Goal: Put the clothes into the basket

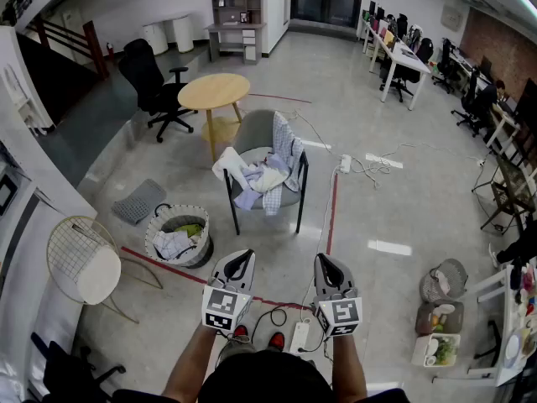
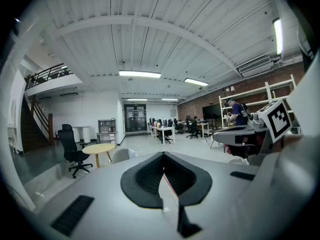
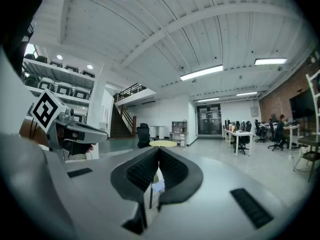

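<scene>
Standing on open grey floor, the person holds the left tongs (image 1: 239, 260) and the right tongs (image 1: 329, 263) side by side, each with its jaws together and nothing between them. The clothes (image 1: 267, 177) lie heaped on a grey chair (image 1: 248, 133) ahead, near a red tape line (image 1: 333, 204). The basket (image 1: 156, 225) stands left of that chair, with some garments (image 1: 179, 242) inside. Free floor lies between the tongs and both. Each tongs carries a square black-and-white marker (image 1: 221, 307). A round wooden table (image 1: 215, 91) and a black office chair (image 1: 149, 75) stand behind; a power strip (image 1: 345, 164) lies to the right.
</scene>
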`<state>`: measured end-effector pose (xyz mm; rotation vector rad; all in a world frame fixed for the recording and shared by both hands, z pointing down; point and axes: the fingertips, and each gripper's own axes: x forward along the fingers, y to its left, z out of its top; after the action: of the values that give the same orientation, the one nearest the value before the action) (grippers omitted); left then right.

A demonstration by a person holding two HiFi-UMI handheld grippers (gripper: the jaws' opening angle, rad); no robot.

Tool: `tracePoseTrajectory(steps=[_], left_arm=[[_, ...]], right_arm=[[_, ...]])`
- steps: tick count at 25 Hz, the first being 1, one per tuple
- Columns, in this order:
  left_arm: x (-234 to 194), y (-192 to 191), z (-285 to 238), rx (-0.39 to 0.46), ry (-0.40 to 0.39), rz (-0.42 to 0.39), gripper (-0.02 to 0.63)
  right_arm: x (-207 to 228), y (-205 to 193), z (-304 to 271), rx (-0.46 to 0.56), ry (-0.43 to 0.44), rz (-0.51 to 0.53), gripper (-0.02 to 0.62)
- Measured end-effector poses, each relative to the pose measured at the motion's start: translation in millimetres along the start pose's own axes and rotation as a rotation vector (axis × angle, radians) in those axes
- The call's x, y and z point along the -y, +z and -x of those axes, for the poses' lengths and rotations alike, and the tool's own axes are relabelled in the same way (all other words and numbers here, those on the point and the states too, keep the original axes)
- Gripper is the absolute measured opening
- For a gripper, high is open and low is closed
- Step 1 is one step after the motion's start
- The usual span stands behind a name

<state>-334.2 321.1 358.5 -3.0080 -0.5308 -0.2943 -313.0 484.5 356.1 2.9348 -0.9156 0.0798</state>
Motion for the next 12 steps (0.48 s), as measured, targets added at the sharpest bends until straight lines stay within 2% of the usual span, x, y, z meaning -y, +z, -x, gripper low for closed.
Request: tracePoseTrajectory(steps=[12], left_arm=[[4.6,-1.3,-15.0,-0.012,-0.007,0.008,0.006]], right_arm=[[12.2,-5.3,-3.8,0.002,0.002,-0.053,0.028]])
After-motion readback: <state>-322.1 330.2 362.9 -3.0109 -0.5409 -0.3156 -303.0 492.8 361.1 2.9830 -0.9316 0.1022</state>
